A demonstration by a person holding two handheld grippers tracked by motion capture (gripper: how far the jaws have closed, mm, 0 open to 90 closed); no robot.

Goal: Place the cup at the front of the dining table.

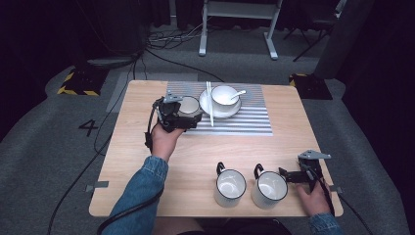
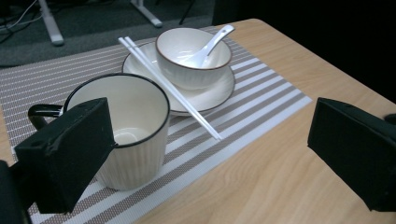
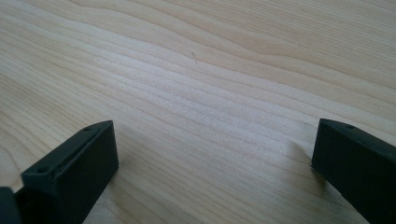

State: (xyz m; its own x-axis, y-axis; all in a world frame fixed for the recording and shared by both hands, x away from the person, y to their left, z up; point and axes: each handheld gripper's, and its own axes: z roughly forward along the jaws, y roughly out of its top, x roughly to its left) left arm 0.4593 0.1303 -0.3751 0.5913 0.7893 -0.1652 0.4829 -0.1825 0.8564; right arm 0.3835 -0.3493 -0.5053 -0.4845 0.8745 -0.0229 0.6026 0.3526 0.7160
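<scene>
We see the left claw [image 2: 205, 154] spread wide beside the white mug [image 2: 123, 128] on the striped placemat [image 2: 261, 100] (one jaw right against its side). The right claw [image 3: 210, 172] gapes wide over bare worktop [image 3: 196, 70].

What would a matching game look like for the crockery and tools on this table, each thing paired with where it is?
Things:
1. spoon
2. chopsticks
3. mug on the mat
4. right gripper

Places:
A. open, next to the two mugs at the table's near edge
B. beside the left gripper's open jaws, on the striped placemat
C. inside the bowl
D. lying across the saucer's rim

Pairs: 1-C, 2-D, 3-B, 4-A
</scene>
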